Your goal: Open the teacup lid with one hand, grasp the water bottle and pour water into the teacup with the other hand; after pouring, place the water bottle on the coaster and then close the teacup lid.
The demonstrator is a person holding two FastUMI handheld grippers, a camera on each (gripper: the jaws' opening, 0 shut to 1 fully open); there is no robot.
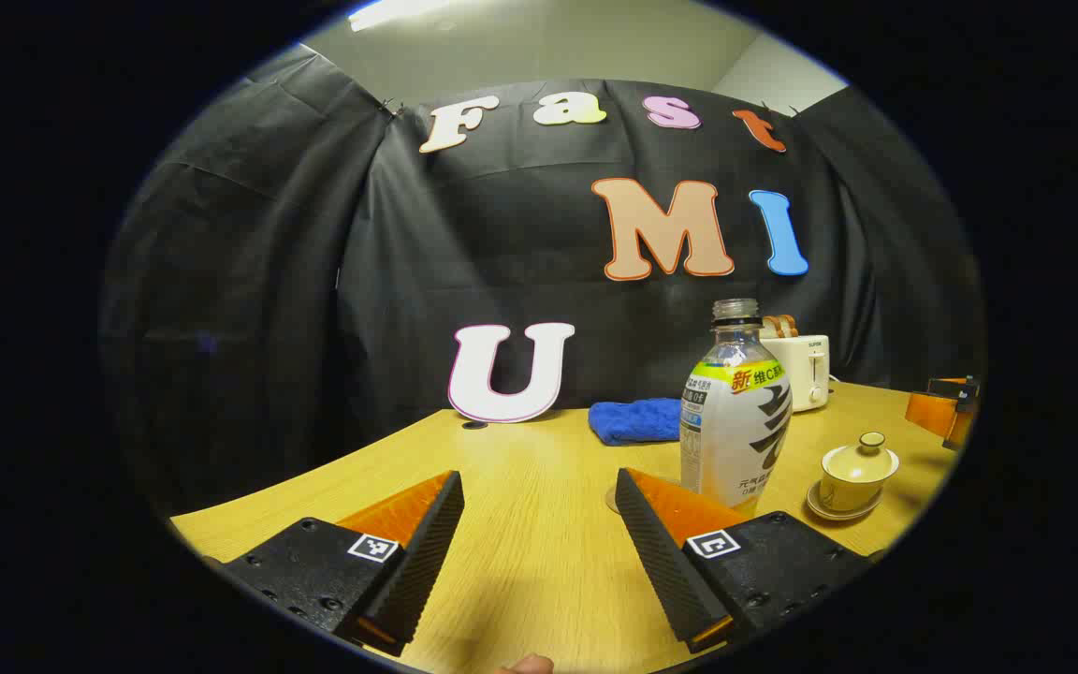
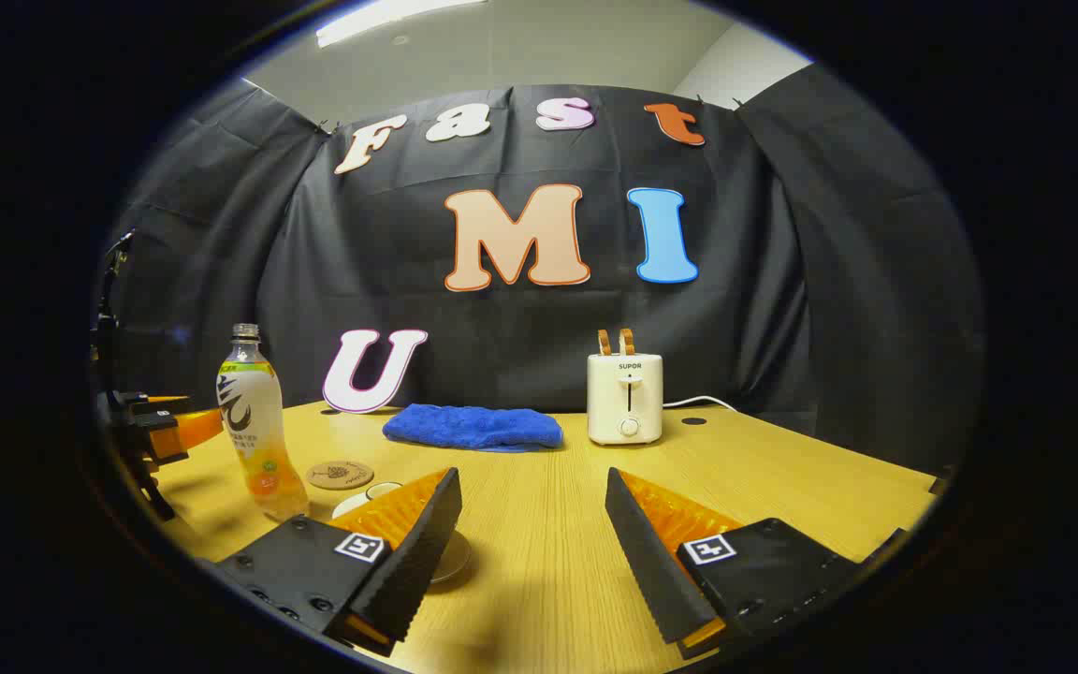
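We held both grippers spread wide and empty. The water bottle stood just left of the lidded teacup; it looked smooth and heavy, so we judged its label band safest, the fragile lid by its knob.

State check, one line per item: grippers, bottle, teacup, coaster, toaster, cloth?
left gripper: open, holding nothing
right gripper: open, holding nothing
bottle: upright on the table, uncapped
teacup: lid on, on its saucer
coaster: bare
toaster: two slices sticking up
cloth: lying flat
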